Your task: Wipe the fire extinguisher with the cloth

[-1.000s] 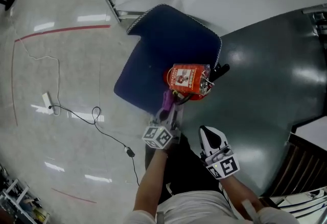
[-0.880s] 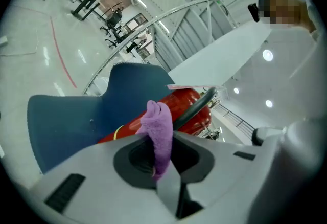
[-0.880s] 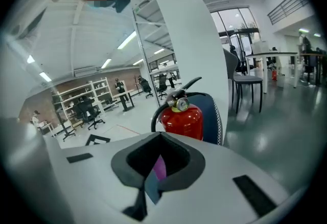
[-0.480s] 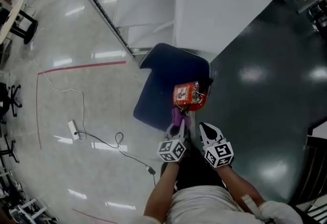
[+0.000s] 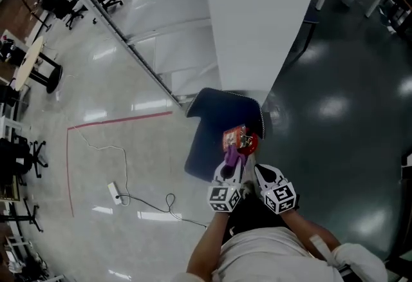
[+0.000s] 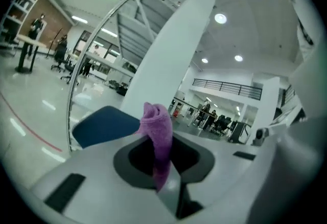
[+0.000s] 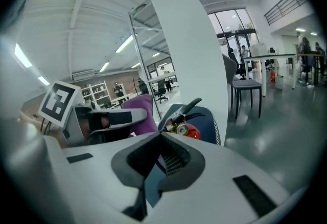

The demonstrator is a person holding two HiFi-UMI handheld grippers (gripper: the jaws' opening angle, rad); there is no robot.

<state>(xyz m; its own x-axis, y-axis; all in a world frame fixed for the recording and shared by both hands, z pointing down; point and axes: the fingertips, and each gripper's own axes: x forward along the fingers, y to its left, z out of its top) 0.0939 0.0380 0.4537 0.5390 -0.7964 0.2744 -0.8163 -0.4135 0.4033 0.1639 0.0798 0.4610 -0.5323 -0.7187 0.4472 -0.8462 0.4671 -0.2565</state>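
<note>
Height is what has changed: over the last second the head view has drawn up and back, so the extinguisher (image 5: pixel 239 140) on the blue mat (image 5: pixel 215 113) shows smaller, and the two grippers have closed in side by side just short of it. The left gripper (image 5: pixel 230 159) is clenched on the purple cloth (image 6: pixel 158 133), which sits near the extinguisher with contact unclear, and the right gripper (image 5: pixel 257 171) is closed on nothing. I judge the person is rising, with the wipe pausing or finished.
</note>
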